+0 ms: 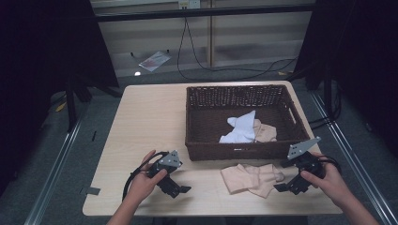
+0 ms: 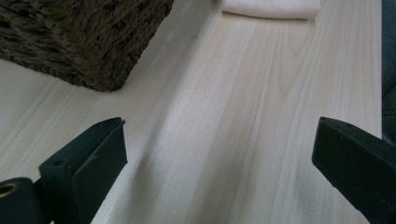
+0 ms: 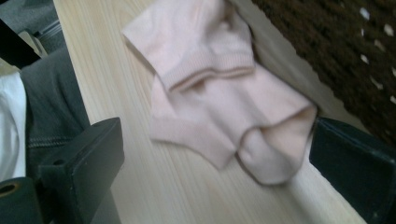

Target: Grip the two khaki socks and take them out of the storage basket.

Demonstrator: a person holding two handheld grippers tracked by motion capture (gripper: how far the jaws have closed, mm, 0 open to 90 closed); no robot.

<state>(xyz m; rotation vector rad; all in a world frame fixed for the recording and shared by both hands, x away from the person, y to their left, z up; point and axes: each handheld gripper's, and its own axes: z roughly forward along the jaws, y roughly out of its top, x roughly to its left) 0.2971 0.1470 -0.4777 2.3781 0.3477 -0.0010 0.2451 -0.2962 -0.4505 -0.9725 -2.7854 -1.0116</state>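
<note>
The pink socks (image 1: 252,178) lie on the table (image 1: 141,122) just in front of the basket (image 1: 197,136), long side across me. My right gripper (image 1: 285,186) sits just beside them, spread and empty; my left gripper (image 1: 180,190), also spread, is well apart.

Both hands hold wide-open tools, left tool (image 1: 180,189) and right tool (image 1: 283,186), low.
</note>
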